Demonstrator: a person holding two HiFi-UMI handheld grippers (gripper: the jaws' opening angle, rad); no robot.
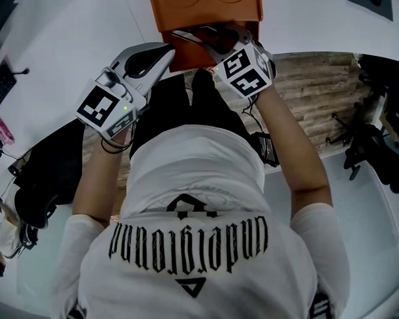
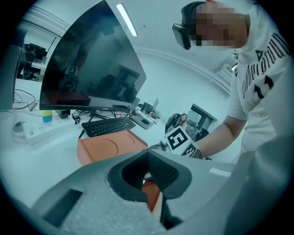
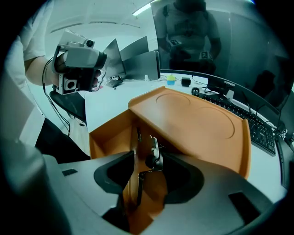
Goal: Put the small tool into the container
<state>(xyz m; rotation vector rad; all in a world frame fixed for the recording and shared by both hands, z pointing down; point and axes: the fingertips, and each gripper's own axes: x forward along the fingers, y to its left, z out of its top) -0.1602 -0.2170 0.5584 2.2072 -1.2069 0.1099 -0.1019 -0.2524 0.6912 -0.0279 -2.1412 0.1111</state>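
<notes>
An orange container (image 1: 205, 8) stands on the white desk, its lid (image 3: 193, 119) raised over an open compartment (image 3: 108, 137). My right gripper (image 3: 149, 159) points down into that opening with its jaws wide apart. The small dark metal tool (image 3: 154, 153) stands upright between them, over the orange floor, and no pad presses on it. In the head view the right gripper (image 1: 210, 39) sits at the container's front edge. My left gripper (image 1: 165, 53) hovers just left of the container; its jaws (image 2: 148, 158) meet at the tips with nothing held.
A dark monitor (image 2: 92, 64), a keyboard (image 2: 108, 126) and a power strip (image 2: 41, 131) lie behind the container on the white desk (image 1: 59, 59). A black office chair (image 1: 48, 176) stands to the left, and black stands (image 1: 367, 142) to the right on the wood floor.
</notes>
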